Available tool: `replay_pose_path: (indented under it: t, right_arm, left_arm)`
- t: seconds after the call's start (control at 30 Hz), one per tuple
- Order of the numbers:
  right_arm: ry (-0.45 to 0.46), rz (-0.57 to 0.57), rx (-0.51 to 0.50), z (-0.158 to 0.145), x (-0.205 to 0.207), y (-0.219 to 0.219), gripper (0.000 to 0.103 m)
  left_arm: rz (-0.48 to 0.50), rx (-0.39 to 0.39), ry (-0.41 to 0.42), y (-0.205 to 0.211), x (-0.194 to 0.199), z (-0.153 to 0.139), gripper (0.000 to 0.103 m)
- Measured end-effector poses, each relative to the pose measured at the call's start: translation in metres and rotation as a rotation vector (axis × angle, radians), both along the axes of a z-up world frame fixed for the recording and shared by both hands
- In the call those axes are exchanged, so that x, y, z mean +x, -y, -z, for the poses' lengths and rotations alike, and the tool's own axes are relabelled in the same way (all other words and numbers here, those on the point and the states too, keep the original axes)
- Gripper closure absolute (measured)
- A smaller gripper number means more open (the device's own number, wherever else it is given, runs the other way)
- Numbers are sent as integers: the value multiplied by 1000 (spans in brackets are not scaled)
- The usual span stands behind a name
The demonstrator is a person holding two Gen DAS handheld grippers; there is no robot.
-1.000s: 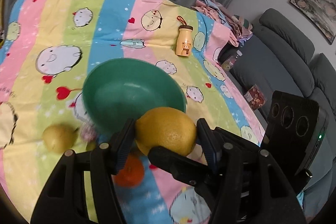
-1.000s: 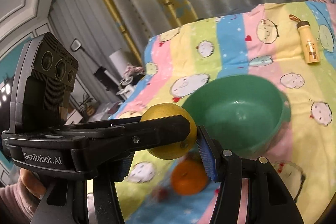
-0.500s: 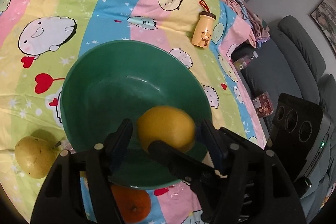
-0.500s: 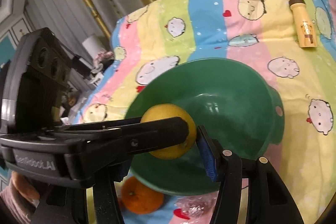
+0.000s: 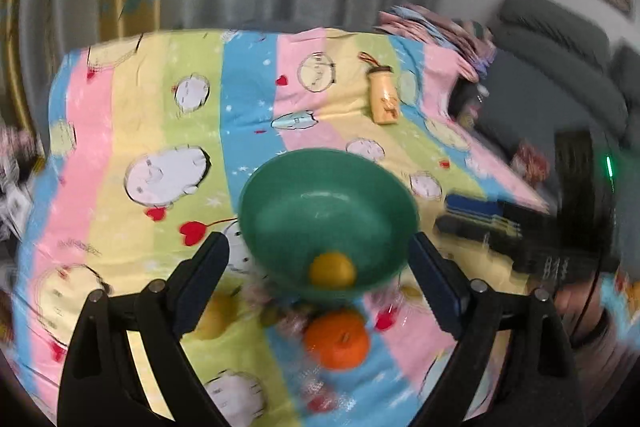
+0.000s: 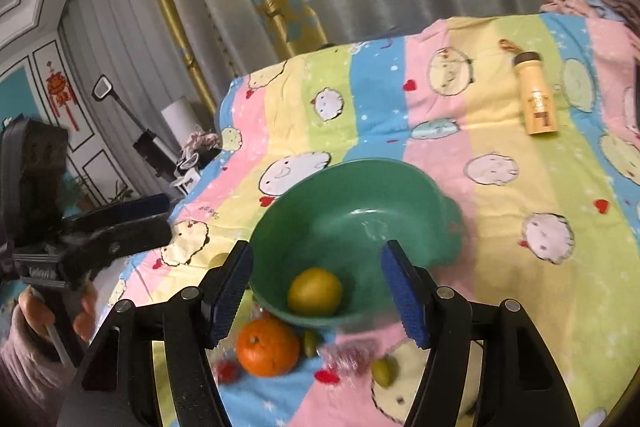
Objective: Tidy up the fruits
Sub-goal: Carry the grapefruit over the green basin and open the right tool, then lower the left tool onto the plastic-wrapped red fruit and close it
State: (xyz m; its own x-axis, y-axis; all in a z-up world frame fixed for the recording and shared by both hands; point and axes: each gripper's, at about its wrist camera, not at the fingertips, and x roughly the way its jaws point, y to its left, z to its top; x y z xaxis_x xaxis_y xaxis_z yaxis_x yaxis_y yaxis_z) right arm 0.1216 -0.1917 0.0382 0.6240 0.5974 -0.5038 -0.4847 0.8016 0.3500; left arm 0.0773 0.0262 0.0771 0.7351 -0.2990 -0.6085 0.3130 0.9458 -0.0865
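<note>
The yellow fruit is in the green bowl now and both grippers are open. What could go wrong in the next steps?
1. The orange lies close against the green bowl; a gripper reaching for it may bump the rim and shift the bowl on the soft cloth.
2. Small green fruits and wrapped sweets sit crowded nearby, so fingers could push them away.
3. The yellow fruit could roll if the bowl tips.

The lemon (image 6: 315, 291) lies in the bowl (image 6: 416, 199) on the bed (image 6: 520, 187), near its six o'clock wall, with the orange (image 6: 267, 347) just outside at seven o'clock, a small fruit (image 6: 384, 371) at five, and the bottle (image 6: 536, 99) lying well off towards one o'clock.
</note>
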Motion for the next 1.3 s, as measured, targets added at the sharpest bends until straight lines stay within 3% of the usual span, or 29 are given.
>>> replay_pose_path:
  t: [0.23,0.47,0.57,0.73,0.87,0.97,1.03,1.1,1.3]
  right_arm:
    - [-35,21,41,16,-27,22,32]
    - [-125,4,22,59,-29,19,32]
    - [-129,-8,8,62,-30,17,32]
    - [-149,-39,35,69,-28,15,32]
    - [-175,-54,15,77,-26,10,32]
    - [-182,-74,13,79,-25,4,32]
    - [-196,-89,6,83,-22,0,32]
    - [-211,-97,-8,86,-17,-4,32]
    - [-232,-133,-63,96,-8,-14,32]
  left_arm:
    - [165,213,-28,9,-38,55,13]
    - [316,267,-90,34,-43,102,17]
    - [343,298,-115,42,-38,116,17]
    - [284,240,-205,30,-27,134,28]
    - [226,157,-267,16,-26,143,30]
    - [206,111,-283,14,-29,145,33]
    - [189,75,-287,13,-31,146,46]
    - [173,60,-287,13,-30,147,51]
    - [133,46,-270,16,-31,146,58]
